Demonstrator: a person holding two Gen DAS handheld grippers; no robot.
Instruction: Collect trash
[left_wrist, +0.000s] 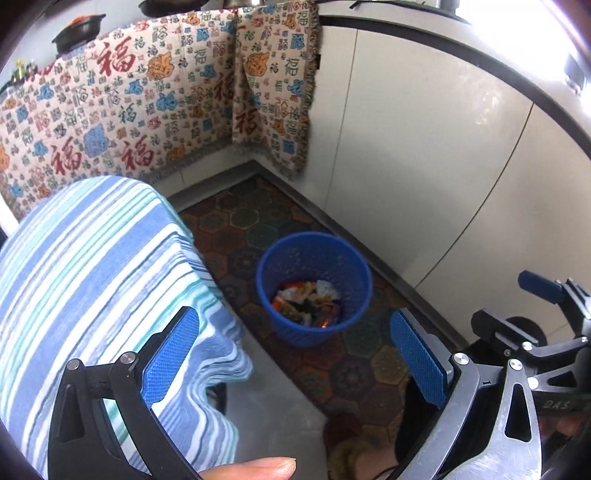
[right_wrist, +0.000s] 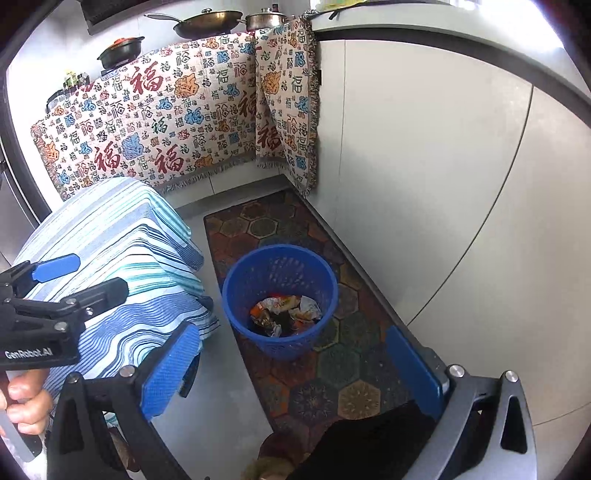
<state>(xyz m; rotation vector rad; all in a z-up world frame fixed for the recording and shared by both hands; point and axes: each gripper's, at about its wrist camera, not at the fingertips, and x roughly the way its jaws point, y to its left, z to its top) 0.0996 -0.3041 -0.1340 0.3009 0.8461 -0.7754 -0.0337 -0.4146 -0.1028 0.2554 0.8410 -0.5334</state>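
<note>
A blue mesh bin (left_wrist: 306, 332) (right_wrist: 284, 347) stands on a patterned rug on the floor, with crumpled wrappers and other trash (left_wrist: 308, 302) (right_wrist: 284, 314) at its bottom. My left gripper (left_wrist: 295, 358) hangs above and in front of the bin, open wide, with nothing between its blue pads (left_wrist: 173, 354). My right gripper (right_wrist: 293, 369) is likewise open and empty, looking down at the bin. Each gripper shows in the other's view: the right gripper (left_wrist: 517, 306) at the right edge, the left gripper (right_wrist: 85, 278) at the left edge, over the table.
A table under a blue-striped cloth (left_wrist: 92, 277) (right_wrist: 110, 258) stands left of the bin. White cabinet doors (right_wrist: 443, 184) run along the right. A cloth with red characters (right_wrist: 166, 122) hangs over the far counter, which carries pans (right_wrist: 210, 22). The hexagon-patterned rug (right_wrist: 332, 380) lies under the bin.
</note>
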